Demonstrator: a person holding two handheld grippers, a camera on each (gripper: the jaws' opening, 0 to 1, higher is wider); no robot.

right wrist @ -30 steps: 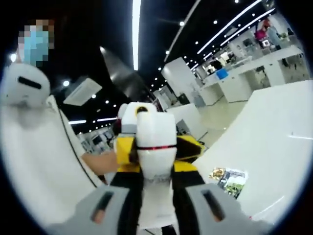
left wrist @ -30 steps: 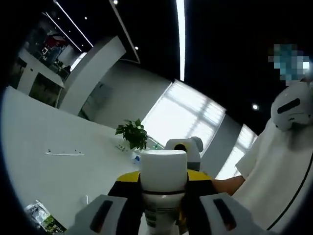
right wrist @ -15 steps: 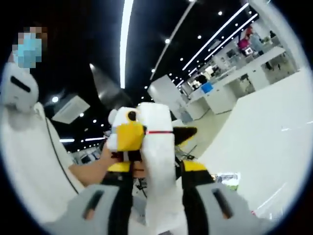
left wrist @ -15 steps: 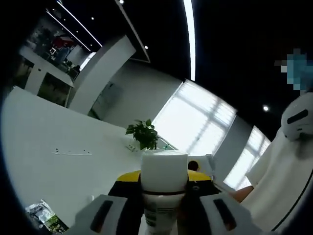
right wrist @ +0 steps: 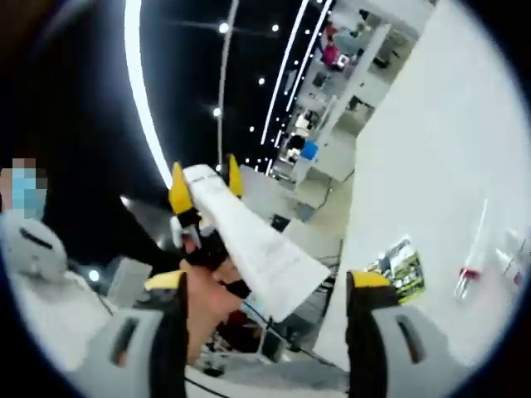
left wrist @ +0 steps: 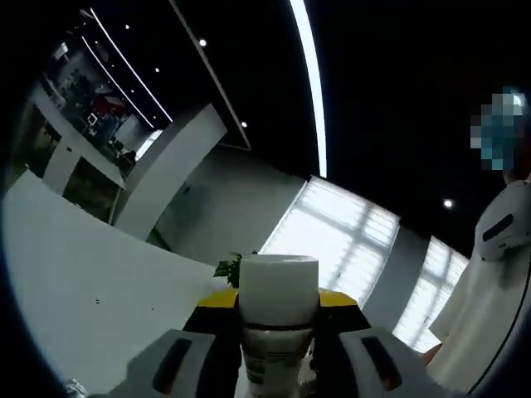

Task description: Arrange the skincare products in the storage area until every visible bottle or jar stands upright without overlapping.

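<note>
My left gripper (left wrist: pixel 278 365) jaws pinch the white round-capped bottle (left wrist: pixel 278 319), axis running along them; my right gripper (right wrist: pixel 265 332) jaws gape wide (bottle crosses diagonally, above the white surface (right wrist: pixel 448 166)).

One white bottle (left wrist: pixel 278 319) up in the left gripper view, one white tube (right wrist: pixel 253 249) across the right gripper view. Two claws counted: left claw (left wrist: pixel 274 365), right claw (right wrist: pixel 265 332). One printed packet (right wrist: pixel 401 269) on the counter (right wrist: pixel 431 149).
</note>
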